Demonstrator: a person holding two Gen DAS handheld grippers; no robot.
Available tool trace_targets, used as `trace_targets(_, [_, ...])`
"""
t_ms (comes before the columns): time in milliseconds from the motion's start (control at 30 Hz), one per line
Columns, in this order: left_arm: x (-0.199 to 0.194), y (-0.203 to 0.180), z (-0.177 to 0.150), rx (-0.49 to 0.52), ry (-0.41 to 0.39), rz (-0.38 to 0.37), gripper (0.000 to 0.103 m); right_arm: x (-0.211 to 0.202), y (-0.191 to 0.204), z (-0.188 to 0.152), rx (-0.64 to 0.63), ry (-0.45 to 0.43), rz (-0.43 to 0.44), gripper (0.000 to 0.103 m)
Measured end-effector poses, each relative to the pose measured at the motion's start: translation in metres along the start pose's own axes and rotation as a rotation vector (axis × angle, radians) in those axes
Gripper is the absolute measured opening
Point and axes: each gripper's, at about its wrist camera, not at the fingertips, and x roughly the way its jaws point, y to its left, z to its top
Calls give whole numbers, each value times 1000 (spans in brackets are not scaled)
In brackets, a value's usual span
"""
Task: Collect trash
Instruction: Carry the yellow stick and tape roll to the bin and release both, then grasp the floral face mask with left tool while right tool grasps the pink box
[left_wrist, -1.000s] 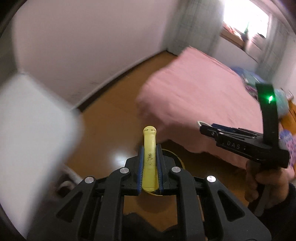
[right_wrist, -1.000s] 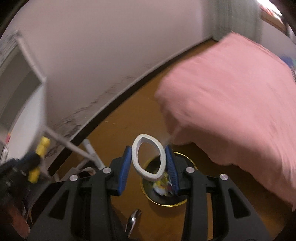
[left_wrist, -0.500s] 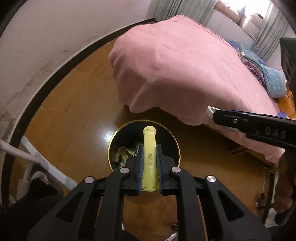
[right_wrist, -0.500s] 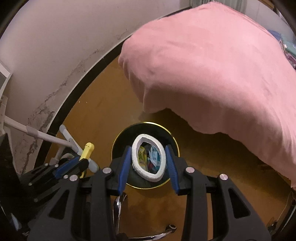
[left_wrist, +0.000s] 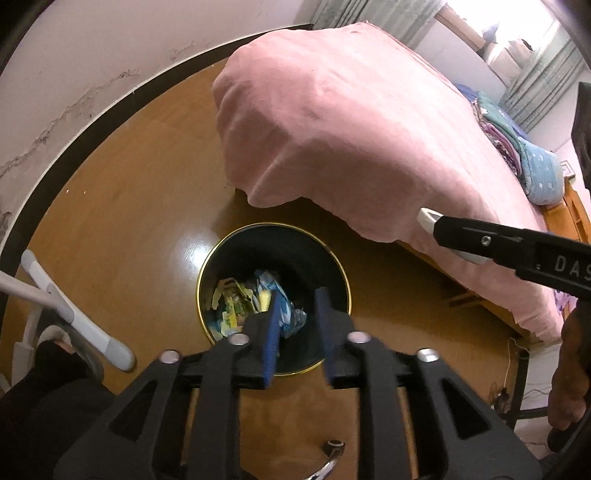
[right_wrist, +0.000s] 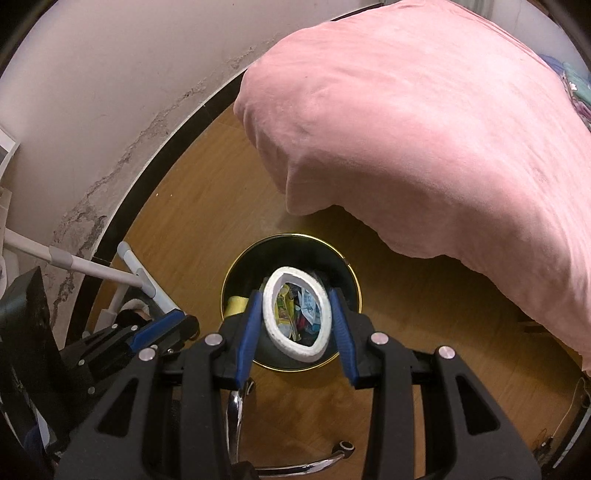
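A black round trash bin with a gold rim (left_wrist: 334, 254) (right_wrist: 236, 271) stands on the wooden floor by the bed, holding several colourful wrappers (left_wrist: 240, 299). My left gripper (left_wrist: 297, 295) hangs over the bin, open and empty. A yellow piece (right_wrist: 236, 304) lies inside the bin at its left. My right gripper (right_wrist: 295, 295) is above the bin, shut on a white squashed ring-shaped piece of trash (right_wrist: 327, 310). The right gripper also shows at the right of the left wrist view (left_wrist: 480, 240).
A bed under a pink blanket (left_wrist: 351, 122) (right_wrist: 443, 129) stands just behind the bin. White tubular legs (left_wrist: 74, 321) (right_wrist: 92, 269) stand at the left by the wall and its dark skirting. Folded cloths (left_wrist: 532, 166) lie on the bed's far end.
My left gripper opened over the bin and the yellow piece it held is gone from its jaws. Both grippers have tilted down and closed in on the bin. The right still grips the white ring.
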Motion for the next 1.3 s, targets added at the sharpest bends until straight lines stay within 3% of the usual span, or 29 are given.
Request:
trace_targets(67, [-2,0,0,-1,-10,2,46,0,1,0,-3,1,1,38])
trace_targets(433, [-13,5,-3,-12,-41,3,61,-1,7,-2,-12,2,6,38])
trace_targets(500, [-15,6,-3,-16,-48,5,66,-1,8,-2,-11,4,5,44])
trace_targets(567, [-17,7,-3,-19,-56,12,69,-2,10,-1,-11,-4,-1,56])
trace_targets(800, [-52,2,-7,-3,-122,45,75,-13,19,5,-34,-72,-38,63])
trace_targets(967, [-141,-12,-6,66,-193,55,83,-60,40,11,-96,-245,-106,73])
trace_targets(1067, [-220,-13,-9,107,-279,78,93,-91,70,13,-141,-321,-65,78])
trace_targets(1167, [-291,10,-16,119,-360,200,95,-112,117,15,-207,-361,40,82])
trace_targets(1300, [-367,98,-34,-20,-423,456,96,-131,214,8,-405,-350,228,83])
